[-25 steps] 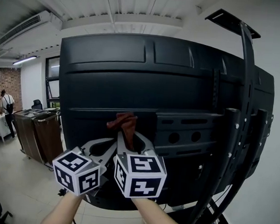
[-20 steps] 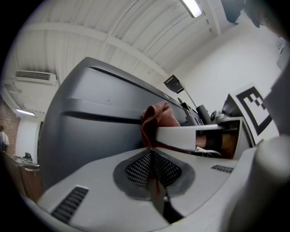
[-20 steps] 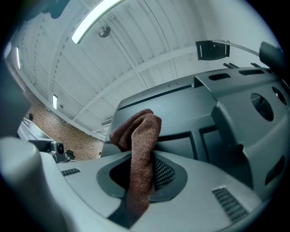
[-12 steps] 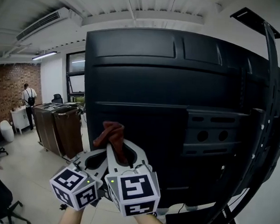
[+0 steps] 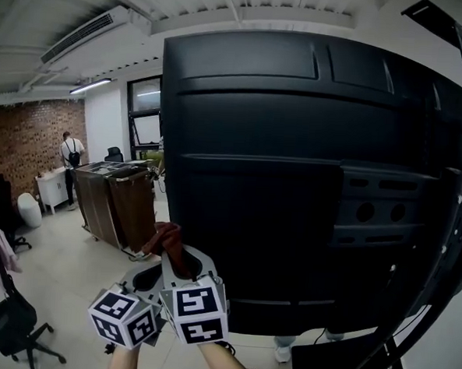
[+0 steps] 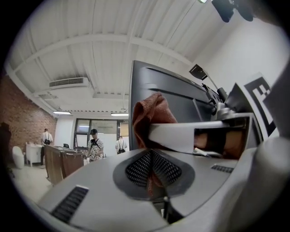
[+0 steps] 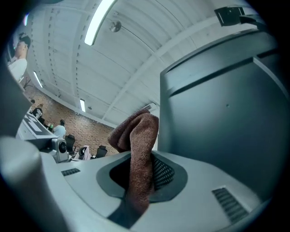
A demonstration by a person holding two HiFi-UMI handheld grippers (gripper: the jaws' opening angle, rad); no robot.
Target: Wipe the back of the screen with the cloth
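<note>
The big black screen shows its ribbed back and fills the head view. A brown cloth bunches up just beside the screen's lower left edge; I cannot tell whether it touches the edge. My right gripper is shut on the cloth, which runs down between its jaws. My left gripper sits right against it on the left, jaws together, with a thin brown strip of cloth in the seam. In the right gripper view the screen stands just right of the cloth.
The screen's black stand arm curves down the right side. Brown cabinets stand behind on the left, with a person farther back by the brick wall. An office chair is at the lower left. Other people stand near the windows.
Both grippers and the cloth have slid left and down across the screen's back, from near its middle to its lower left edge.
</note>
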